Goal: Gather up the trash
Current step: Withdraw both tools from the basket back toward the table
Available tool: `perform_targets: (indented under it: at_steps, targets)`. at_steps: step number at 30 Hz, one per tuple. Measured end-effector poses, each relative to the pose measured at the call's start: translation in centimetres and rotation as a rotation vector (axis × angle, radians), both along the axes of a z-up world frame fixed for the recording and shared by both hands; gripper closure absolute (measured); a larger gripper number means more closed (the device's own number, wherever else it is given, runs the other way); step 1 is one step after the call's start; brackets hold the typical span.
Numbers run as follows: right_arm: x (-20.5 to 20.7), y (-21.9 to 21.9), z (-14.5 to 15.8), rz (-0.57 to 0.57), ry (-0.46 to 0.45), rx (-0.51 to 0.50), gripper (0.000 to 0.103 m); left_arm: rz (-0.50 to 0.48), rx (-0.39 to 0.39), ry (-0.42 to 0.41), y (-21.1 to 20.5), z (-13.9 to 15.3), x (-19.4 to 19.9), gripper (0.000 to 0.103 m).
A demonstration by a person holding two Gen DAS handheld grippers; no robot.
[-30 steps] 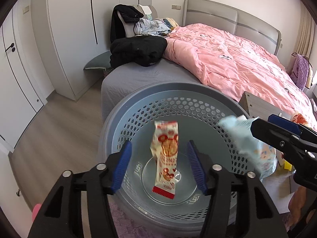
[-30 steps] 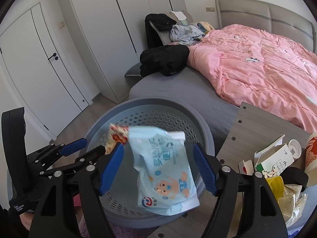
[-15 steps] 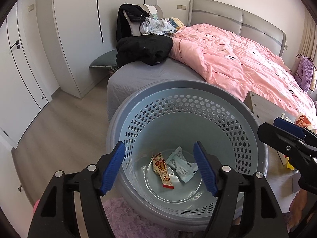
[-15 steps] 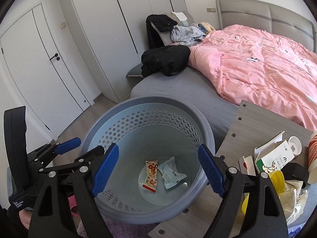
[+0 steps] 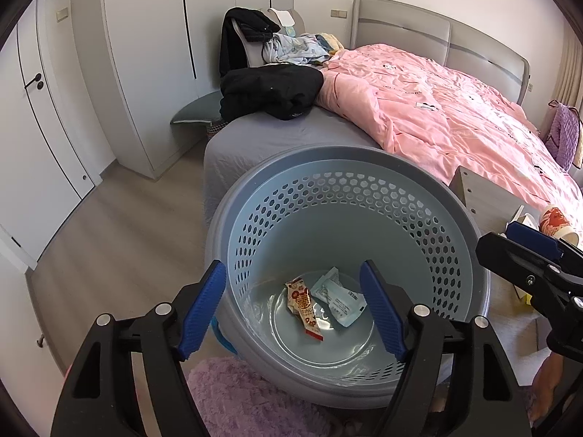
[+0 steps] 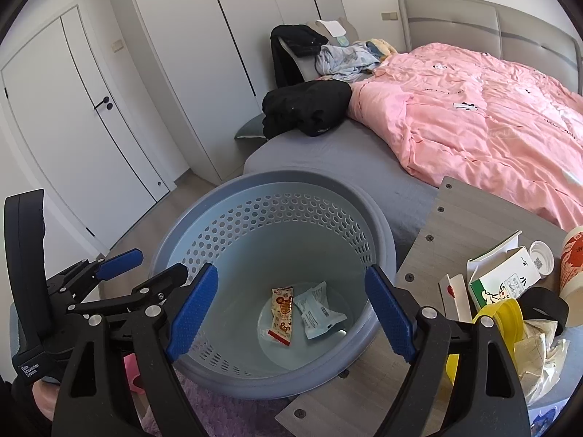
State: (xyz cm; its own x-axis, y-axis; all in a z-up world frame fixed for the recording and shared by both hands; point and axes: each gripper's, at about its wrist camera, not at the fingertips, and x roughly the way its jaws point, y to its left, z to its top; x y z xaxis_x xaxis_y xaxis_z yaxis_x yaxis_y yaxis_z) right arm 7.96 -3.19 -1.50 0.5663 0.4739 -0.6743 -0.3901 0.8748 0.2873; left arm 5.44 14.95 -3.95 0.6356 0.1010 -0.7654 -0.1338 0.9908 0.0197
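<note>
Left wrist view, basket: the grey perforated basket (image 5: 346, 189) fills the lower centre of the frame; a red-and-white snack wrapper (image 5: 304, 304) and a pale blue wipes packet (image 5: 339, 300) lie touching on its bottom.
Left wrist view, only here: a purple bag (image 5: 563, 136) hangs at the right edge beyond the pink duvet (image 5: 455, 116); a fluffy purple rug (image 5: 247, 400) lies at the bottom.
Left wrist view, left gripper (image 5: 293, 313): its 2 blue pads stand wide apart, nothing between them, touching nothing; the jaws have just been opening.
Left wrist view, right gripper (image 5: 524, 251): only 1 side shows at the right edge.
Right wrist view, basket: the same basket (image 6: 204, 240) sits lower centre, with wrapper (image 6: 282, 311) left of packet (image 6: 317, 309).
Right wrist view, only here: a grey wooden table (image 6: 452, 218) at lower right, carrying a torn milk carton (image 6: 503, 280), a white cap (image 6: 541, 255), a yellow piece (image 6: 499, 317) and crumpled paper (image 6: 539, 349).
Right wrist view, right gripper (image 6: 291, 309): spread wide, empty, clear of the basket rim; its jaws have just been opening.
Right wrist view, left gripper (image 6: 145, 266): seen at lower left, parted and empty.
</note>
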Motion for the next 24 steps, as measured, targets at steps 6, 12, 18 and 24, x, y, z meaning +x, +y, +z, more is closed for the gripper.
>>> perform_targets:
  at_steps: [6,12,18,24]
  targets:
    - [-0.7,-0.7,0.0,-0.007,-0.004,0.004,0.018,-0.002,0.004,-0.013,-0.4,0.6,-0.6,0.028]
    - [-1.4,-1.4,0.0,-0.012,-0.002,0.006,0.017,-0.006,0.004,-0.022,-0.9,1.0,-1.3,0.028]
    - [-2.7,-2.8,-0.1,-0.022,-0.004,0.009,0.014,-0.017,-0.005,-0.033,-1.8,1.5,-2.1,0.025]
    - [-4.3,-5.9,-0.1,-0.060,-0.005,0.000,0.010,-0.043,-0.013,-0.036,-3.4,1.6,-2.9,0.023]
